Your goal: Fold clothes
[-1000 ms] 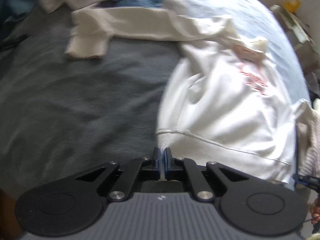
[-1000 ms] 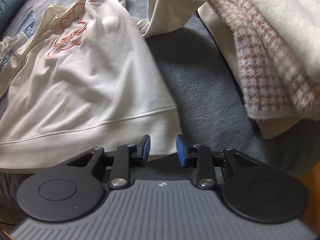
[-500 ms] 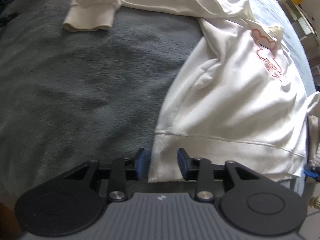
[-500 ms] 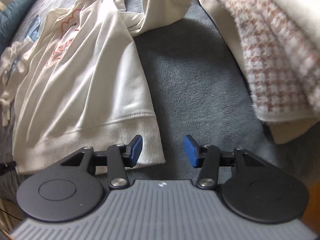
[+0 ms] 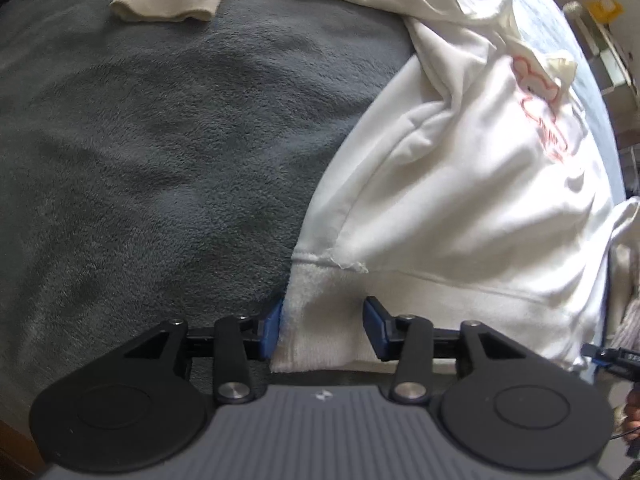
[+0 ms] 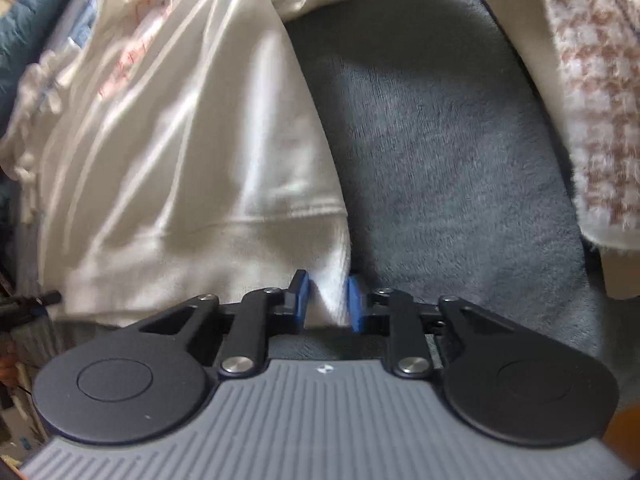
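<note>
A white sweatshirt (image 5: 460, 184) with a red outline print (image 5: 540, 92) lies flat on a grey fleece blanket (image 5: 160, 140). My left gripper (image 5: 322, 312) is down at the hem's left corner. Its jaws are opening, with the ribbed hem (image 5: 320, 336) lying loose between the blue pads. In the right wrist view the same sweatshirt (image 6: 180, 140) fills the left side. My right gripper (image 6: 327, 292) is at the hem's right corner (image 6: 332, 304), and its jaws are closing around it. That corner fills the gap between the pads, and I see no firm pinch.
One sleeve with its cuff (image 5: 168, 0) stretches across the top of the left wrist view. A fluffy pink-and-white checked garment (image 6: 592, 80) lies on the blanket (image 6: 420, 140) to the right of the sweatshirt. A shelf with a yellow item (image 5: 604, 4) stands beyond the bed.
Both grippers have come down onto the hem corners. The left jaws went from shut to open around the hem. The right jaws widened, then narrowed around the other corner.
</note>
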The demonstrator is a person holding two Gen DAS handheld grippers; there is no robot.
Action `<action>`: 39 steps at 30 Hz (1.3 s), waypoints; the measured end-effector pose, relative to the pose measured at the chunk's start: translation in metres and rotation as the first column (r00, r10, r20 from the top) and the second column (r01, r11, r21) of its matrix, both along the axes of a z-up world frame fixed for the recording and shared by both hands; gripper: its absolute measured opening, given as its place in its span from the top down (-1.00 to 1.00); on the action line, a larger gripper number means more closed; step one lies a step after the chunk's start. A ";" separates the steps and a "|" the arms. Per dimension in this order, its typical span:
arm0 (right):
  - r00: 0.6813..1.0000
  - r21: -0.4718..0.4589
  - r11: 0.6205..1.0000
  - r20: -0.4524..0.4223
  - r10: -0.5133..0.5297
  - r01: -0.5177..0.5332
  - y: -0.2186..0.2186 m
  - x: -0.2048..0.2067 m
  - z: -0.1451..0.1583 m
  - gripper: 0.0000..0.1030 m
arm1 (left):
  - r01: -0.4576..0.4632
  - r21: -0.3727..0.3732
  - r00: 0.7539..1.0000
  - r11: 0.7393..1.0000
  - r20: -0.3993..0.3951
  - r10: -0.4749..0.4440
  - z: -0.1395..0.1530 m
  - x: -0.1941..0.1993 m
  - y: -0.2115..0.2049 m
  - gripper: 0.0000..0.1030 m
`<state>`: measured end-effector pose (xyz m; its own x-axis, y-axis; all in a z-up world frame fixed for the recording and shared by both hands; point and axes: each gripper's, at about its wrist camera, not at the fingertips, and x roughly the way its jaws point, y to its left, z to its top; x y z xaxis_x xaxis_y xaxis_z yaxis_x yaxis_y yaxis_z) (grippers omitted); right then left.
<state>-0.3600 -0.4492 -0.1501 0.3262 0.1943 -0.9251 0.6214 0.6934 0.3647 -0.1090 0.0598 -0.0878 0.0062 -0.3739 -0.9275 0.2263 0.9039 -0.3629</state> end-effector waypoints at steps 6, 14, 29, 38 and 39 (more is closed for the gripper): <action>0.997 0.116 0.991 -0.048 -0.065 0.071 -0.002 0.000 -0.018 0.78 | -0.064 -0.026 0.997 0.998 -0.039 0.063 0.001 -0.011 0.009 0.71; 0.972 0.306 0.935 0.090 -0.215 0.178 0.006 -0.013 0.066 0.92 | -0.350 -0.169 0.927 0.921 -0.200 0.316 0.071 -0.026 0.025 0.87; 0.472 0.119 0.993 0.876 -0.100 -0.009 -0.124 0.184 0.376 0.92 | -0.019 -0.748 0.829 0.664 0.359 0.428 0.409 0.139 -0.057 0.87; 0.728 0.285 0.958 0.657 -0.199 0.004 -0.060 0.061 0.248 0.92 | -0.267 -0.477 0.910 0.838 0.162 0.383 0.243 -0.002 0.080 0.88; 0.773 0.306 0.952 0.600 -0.206 0.016 -0.048 0.045 0.224 0.92 | -0.291 -0.425 0.919 0.857 0.126 0.375 0.215 -0.011 0.087 0.88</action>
